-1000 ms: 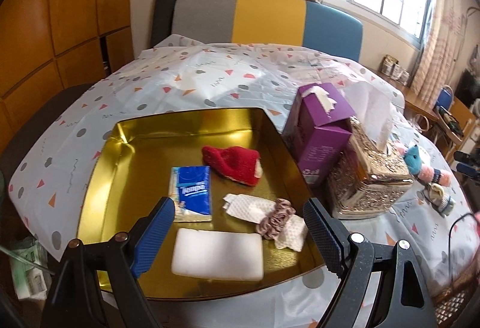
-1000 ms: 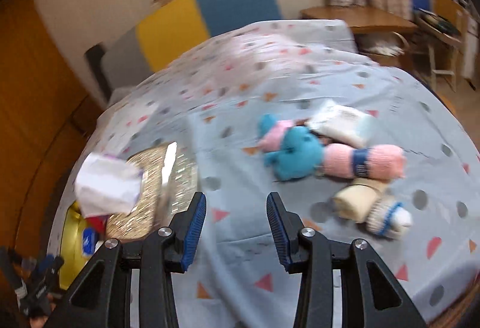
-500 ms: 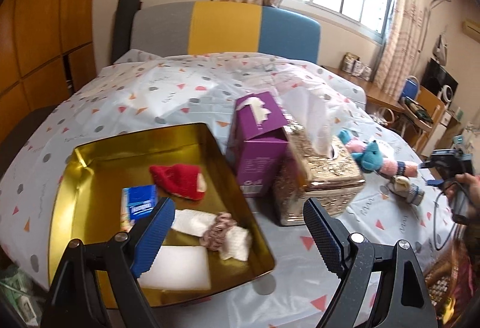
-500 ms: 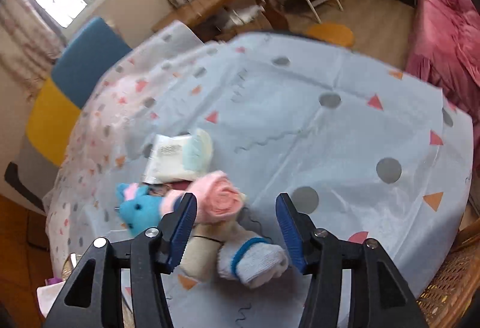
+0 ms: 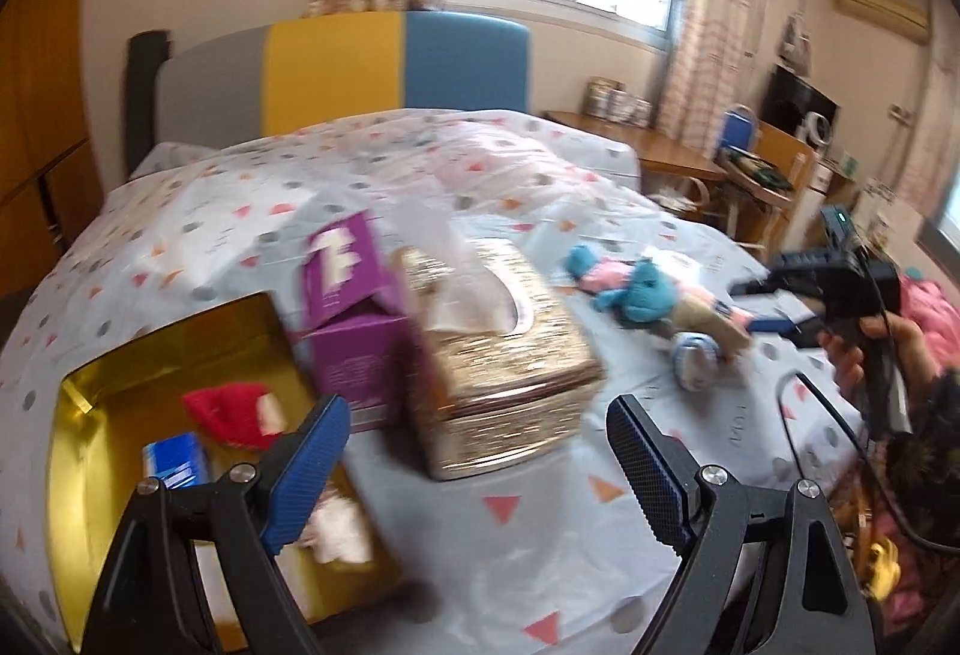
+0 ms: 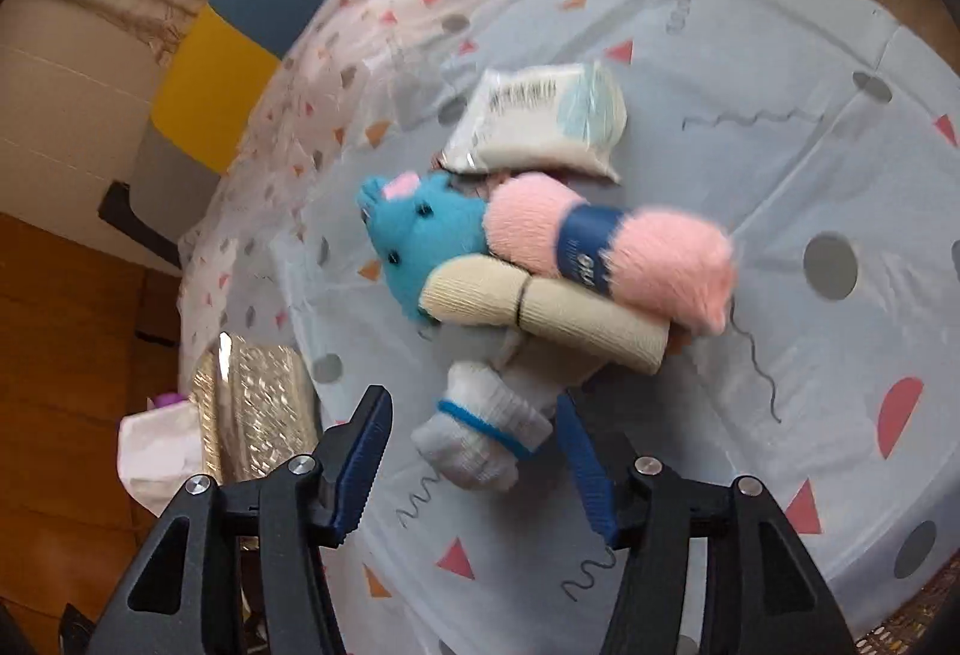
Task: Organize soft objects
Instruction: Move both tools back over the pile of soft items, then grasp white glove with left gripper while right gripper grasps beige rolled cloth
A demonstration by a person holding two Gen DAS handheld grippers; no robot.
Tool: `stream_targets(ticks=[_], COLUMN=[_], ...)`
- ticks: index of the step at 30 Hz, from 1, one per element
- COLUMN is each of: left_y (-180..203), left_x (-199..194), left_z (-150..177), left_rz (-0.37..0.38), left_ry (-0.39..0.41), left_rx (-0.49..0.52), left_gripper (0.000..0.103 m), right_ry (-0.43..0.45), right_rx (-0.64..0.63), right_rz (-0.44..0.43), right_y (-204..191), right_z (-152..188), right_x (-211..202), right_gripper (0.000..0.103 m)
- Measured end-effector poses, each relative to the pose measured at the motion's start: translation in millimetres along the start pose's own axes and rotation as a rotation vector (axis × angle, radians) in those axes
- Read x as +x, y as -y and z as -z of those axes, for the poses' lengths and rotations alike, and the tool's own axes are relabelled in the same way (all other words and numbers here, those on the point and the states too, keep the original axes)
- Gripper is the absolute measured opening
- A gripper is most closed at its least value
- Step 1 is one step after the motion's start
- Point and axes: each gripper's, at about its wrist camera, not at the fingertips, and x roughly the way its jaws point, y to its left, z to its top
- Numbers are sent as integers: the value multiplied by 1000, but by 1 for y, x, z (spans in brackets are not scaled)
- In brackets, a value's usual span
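A pile of soft things lies on the spotted tablecloth: a blue plush toy [image 6: 420, 235], a pink fluffy roll with a blue band [image 6: 630, 247], a beige rolled sock [image 6: 540, 307], a white packet [image 6: 540, 121] and a white sock with a blue stripe [image 6: 480, 439]. My right gripper [image 6: 471, 403] points down at the pile. Its jaws are opening, with the white sock between them and not pressed. My left gripper [image 5: 477, 409] hangs open and empty above the table, in front of the golden tissue box [image 5: 504, 355]. The gold tray [image 5: 78, 475] at lower left holds a red knitted item [image 5: 234, 409] and a blue tissue pack [image 5: 174, 460].
A purple box [image 5: 354, 319] stands between the tray and the golden tissue box. A person's hand [image 5: 858, 349] holds the right gripper at the table's right edge. A grey, yellow and blue chair back [image 5: 336, 73] stands beyond the table.
The left view has swung right, away from the tray toward the tissue boxes. My right gripper has come down over the pile, rolled, and widened its jaws around the white sock.
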Motion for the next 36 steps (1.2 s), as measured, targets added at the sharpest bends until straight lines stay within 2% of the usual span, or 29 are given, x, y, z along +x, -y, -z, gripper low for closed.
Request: stream_targets(ticks=[5,8,9,10,12,20,27,33,36], left_y=[47,78,89,97,117,169,202,220,223], left_x=[17,34,43,51,71,150,201,243,263], left_z=[-20,-28,-30,-31,-33,-38,-42,-37,-28], left_rz=[94,133,152,162,176,263,280,255,240], left_ry=[-11,-28,-42,-53,-83,-216,-270,-324,-401], left_rx=[102,170,192,209,249,328,369,399,404], left_gripper=[88,88,88,88,88,86,86,73,50], right_ry=[261,353,345,325,340,305,295,285,281], right_rx=[45,65,84,129,162,154,189,187,191], right_rz=[79,121,132,109,65,20,-30,-46,-47], right_y=[10,26,33,41,48,43,49,48,49], right_z=[-8,-5,-9,-9,-9,-9,-9,-10,-10], right_x=[-36,-41,-38,-37,-42,-33,-31,-28,-27], right_gripper=[59,59,58,59,58,58,58,59,59])
